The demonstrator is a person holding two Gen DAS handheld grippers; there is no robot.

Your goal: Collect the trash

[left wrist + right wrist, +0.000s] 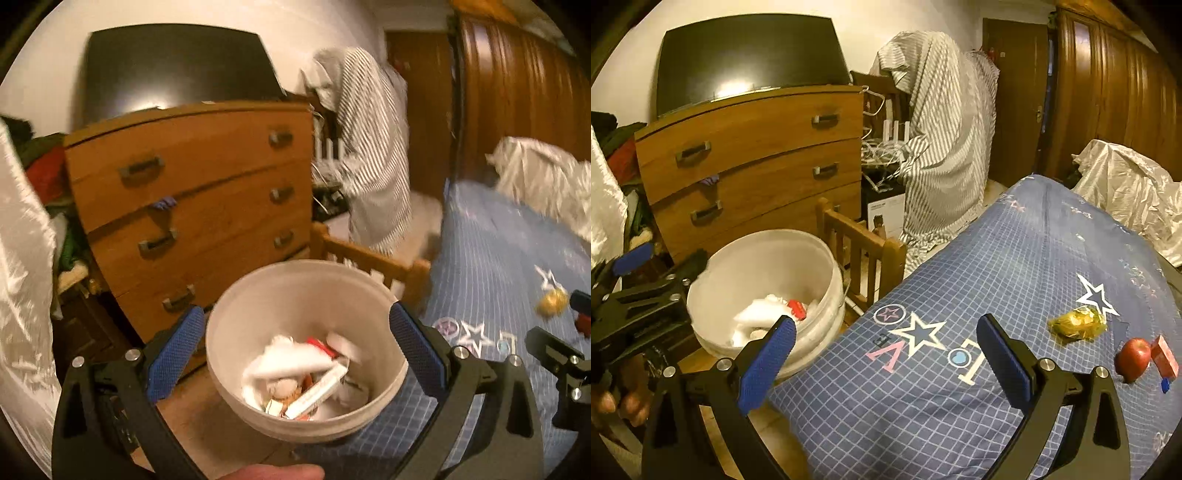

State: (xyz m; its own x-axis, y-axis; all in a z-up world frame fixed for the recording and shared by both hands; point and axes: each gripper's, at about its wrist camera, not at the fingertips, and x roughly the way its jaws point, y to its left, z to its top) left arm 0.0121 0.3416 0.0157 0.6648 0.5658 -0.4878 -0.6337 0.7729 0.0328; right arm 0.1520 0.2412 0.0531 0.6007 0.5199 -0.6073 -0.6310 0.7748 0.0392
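A white bucket [306, 291] stands on the floor beside the bed and holds white tissue, a red packet and paper scraps. My left gripper [297, 350] is open, its blue pads either side of the bucket's mouth and apart from it. In the right wrist view the left gripper [670, 258] hangs at the left rim of the bucket [827, 266]. My right gripper [886, 354] is open over the blue checked bedspread [960, 266], with nothing between its fingers. To its right on the bedspread lie a crumpled yellow wrapper [1076, 325], a red apple [1132, 356] and a small red box [1163, 354].
A wooden dresser [750, 147] with a dark TV [750, 51] on top stands behind the bucket. A wooden footboard [860, 247] separates bucket and bed. A striped sheet [942, 129] drapes over furniture at the back. White cloth [1126, 188] lies at the bed's far right.
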